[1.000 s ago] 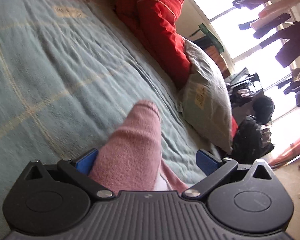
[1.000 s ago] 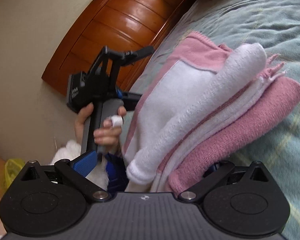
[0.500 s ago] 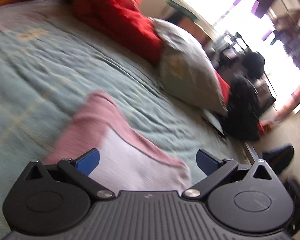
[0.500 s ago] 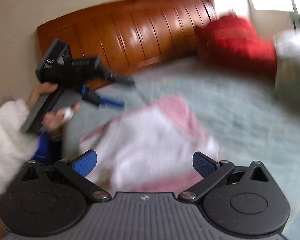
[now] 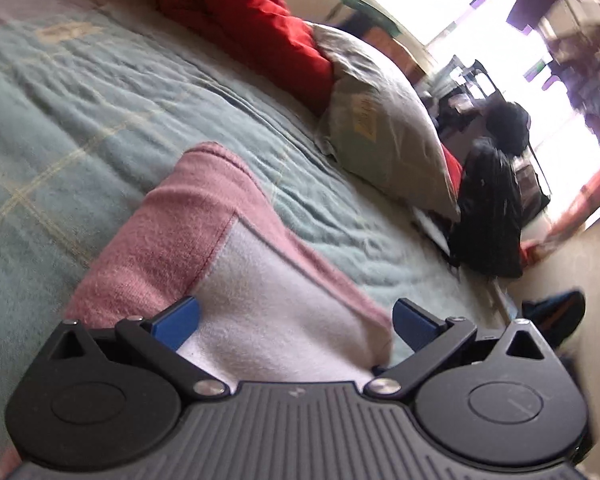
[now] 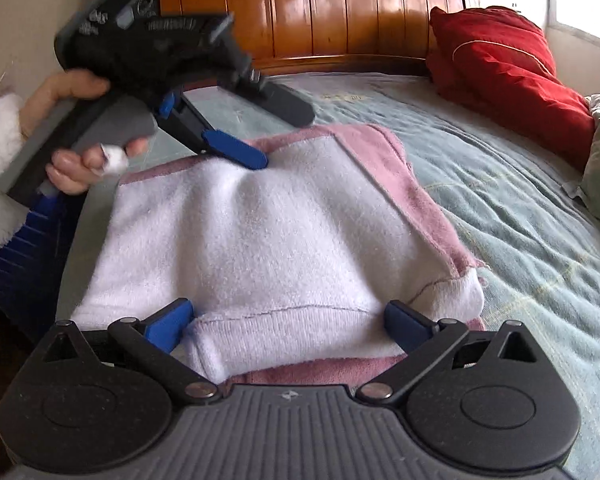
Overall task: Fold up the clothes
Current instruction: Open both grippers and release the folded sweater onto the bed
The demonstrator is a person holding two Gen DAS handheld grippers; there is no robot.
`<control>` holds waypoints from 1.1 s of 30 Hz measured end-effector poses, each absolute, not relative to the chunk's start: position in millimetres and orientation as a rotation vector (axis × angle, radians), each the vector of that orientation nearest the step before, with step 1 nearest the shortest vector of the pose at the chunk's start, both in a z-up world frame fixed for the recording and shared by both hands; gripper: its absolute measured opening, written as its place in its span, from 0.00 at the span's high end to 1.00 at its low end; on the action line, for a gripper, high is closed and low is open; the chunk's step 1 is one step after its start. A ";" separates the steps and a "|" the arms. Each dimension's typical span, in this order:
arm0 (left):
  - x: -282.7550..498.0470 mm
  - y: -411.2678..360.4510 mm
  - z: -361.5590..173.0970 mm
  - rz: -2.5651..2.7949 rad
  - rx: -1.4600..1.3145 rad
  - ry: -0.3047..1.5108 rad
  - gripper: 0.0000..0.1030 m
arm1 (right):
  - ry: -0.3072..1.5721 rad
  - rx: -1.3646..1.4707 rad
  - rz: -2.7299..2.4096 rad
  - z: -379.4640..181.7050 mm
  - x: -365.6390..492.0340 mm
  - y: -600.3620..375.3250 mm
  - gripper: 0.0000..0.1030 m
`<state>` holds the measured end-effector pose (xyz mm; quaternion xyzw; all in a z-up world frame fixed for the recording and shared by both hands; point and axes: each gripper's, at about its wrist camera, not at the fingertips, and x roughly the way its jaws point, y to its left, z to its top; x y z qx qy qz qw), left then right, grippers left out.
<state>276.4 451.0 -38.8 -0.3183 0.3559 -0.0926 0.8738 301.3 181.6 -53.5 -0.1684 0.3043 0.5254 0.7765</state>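
Note:
A folded pink garment with a white fleece side up point(image 6: 260, 232) lies flat on the teal bed cover point(image 6: 520, 208). My right gripper point(image 6: 288, 324) is open at its near edge, with the hem between the spread blue fingers. A hand holds my left gripper point(image 6: 268, 128) over the garment's far left corner, and one blue finger point(image 6: 234, 148) touches the cloth. In the left wrist view the same garment point(image 5: 268, 300) lies between the wide-apart fingers of the open left gripper point(image 5: 296, 322).
A wooden headboard point(image 6: 340, 8) stands at the bed's far end. A red pillow point(image 6: 504, 68) and a grey-green pillow point(image 5: 384, 128) lie along the right side. A black bag point(image 5: 488, 216) sits on the floor by the bright window.
The garment, bunched and seen edge-on a second ago, now lies flat with its white side up. Both cameras swung round, and the left gripper came down onto the far corner.

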 end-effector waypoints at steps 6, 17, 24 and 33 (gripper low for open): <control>274.9 459.7 -38.8 -0.095 -0.624 0.791 0.01 | 0.644 -0.357 1.131 -63.5 297.5 183.8 0.00; 305.5 439.4 -17.7 -0.143 -0.629 0.781 0.01 | 0.630 -0.335 1.126 -63.3 295.2 178.5 0.00; 339.1 438.8 -47.7 -0.077 -0.605 0.820 0.02 | 0.681 -0.218 1.135 -40.6 283.8 145.3 0.00; 316.3 404.8 -22.1 -0.141 -0.598 0.847 0.02 | 0.633 -0.221 1.081 -17.9 225.7 46.4 0.00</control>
